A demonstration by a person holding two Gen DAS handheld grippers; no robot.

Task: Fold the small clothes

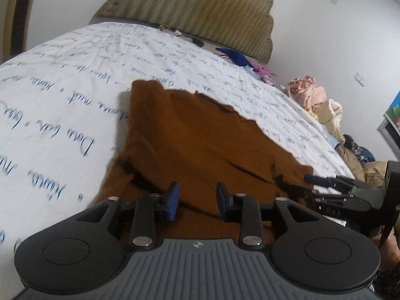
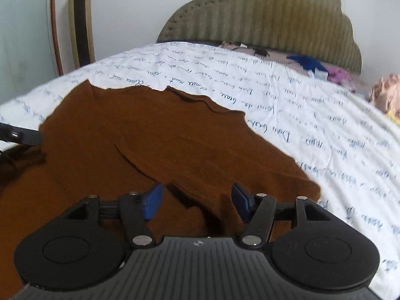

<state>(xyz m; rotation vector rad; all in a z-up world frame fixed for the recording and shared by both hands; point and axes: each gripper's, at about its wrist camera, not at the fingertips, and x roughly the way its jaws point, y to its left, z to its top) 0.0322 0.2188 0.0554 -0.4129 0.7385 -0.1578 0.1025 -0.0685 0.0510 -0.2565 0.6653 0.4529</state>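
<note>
A brown knit garment (image 1: 200, 145) lies spread on the white bed sheet with blue script (image 1: 62, 95). My left gripper (image 1: 197, 200) is open just above its near edge, blue pads apart, nothing between them. The right gripper shows at the right of the left wrist view (image 1: 310, 178), over the garment's right corner. In the right wrist view the garment (image 2: 150, 137) fills the middle. My right gripper (image 2: 196, 200) is open over a raised fold at the near edge. The left gripper's body (image 2: 20, 135) shows at the far left.
A padded olive headboard (image 1: 200, 7) stands at the far end of the bed. Blue cloth (image 1: 235, 56) and purple cloth (image 1: 262, 71) lie near it. A pile of pink and beige clothes (image 1: 315, 100) sits along the bed's right side. White walls surround.
</note>
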